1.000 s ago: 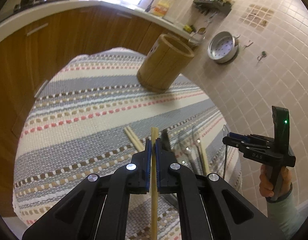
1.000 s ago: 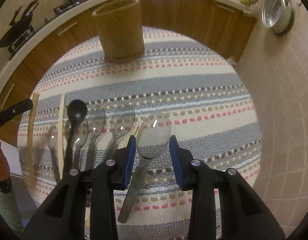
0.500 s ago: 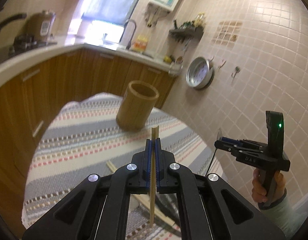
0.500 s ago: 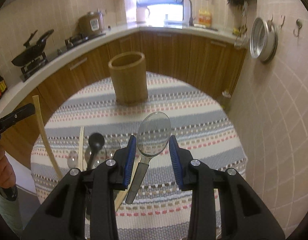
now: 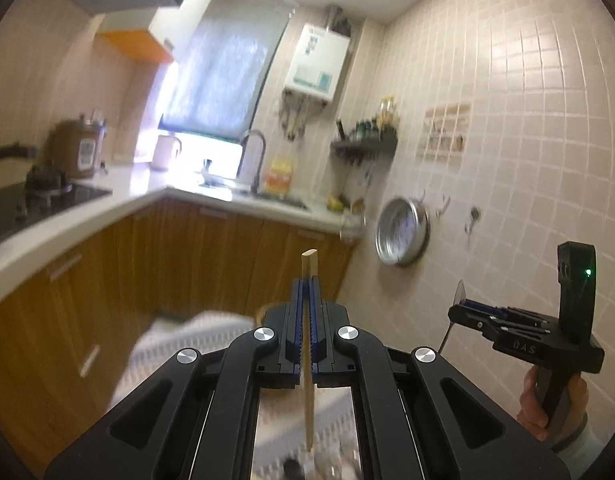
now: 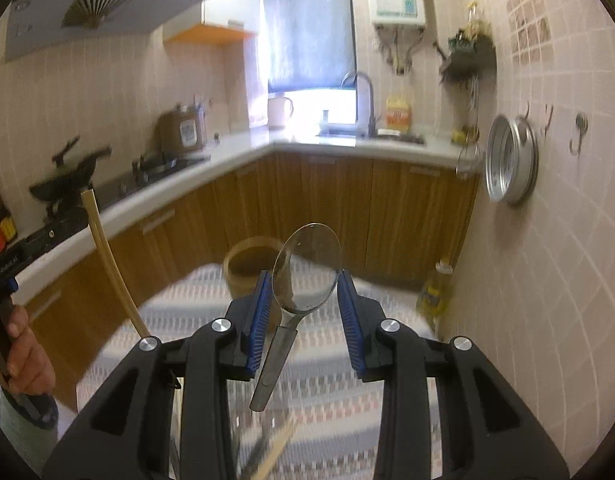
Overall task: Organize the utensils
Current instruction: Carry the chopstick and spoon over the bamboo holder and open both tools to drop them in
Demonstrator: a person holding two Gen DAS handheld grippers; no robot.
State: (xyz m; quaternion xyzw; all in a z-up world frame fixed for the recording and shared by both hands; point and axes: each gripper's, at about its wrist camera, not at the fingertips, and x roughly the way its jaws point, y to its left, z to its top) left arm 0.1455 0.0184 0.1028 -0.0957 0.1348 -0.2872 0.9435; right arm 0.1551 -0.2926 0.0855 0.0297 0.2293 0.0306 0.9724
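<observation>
Kitchen-table cloth (image 6: 327,392) lies low in frame; left gripper (image 5: 305,320) clamps a light, stiff chopstick (image 5: 308,268) mid-shaft, right gripper (image 6: 305,308) pinches a probably slippery clear plastic spoon (image 6: 307,268) by its bowl.

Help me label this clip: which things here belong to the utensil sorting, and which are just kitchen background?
Part of the job:
- chopstick clamped in left gripper
- clear plastic spoon held by right gripper
- bamboo holder on the striped tablecloth

Just background:
- metal pan hanging on the wall
- wok
- rice cooker

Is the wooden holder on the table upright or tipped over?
Upright. In the right wrist view the wooden holder stands on the striped tablecloth with its open mouth facing up; its inside is not visible.
</observation>
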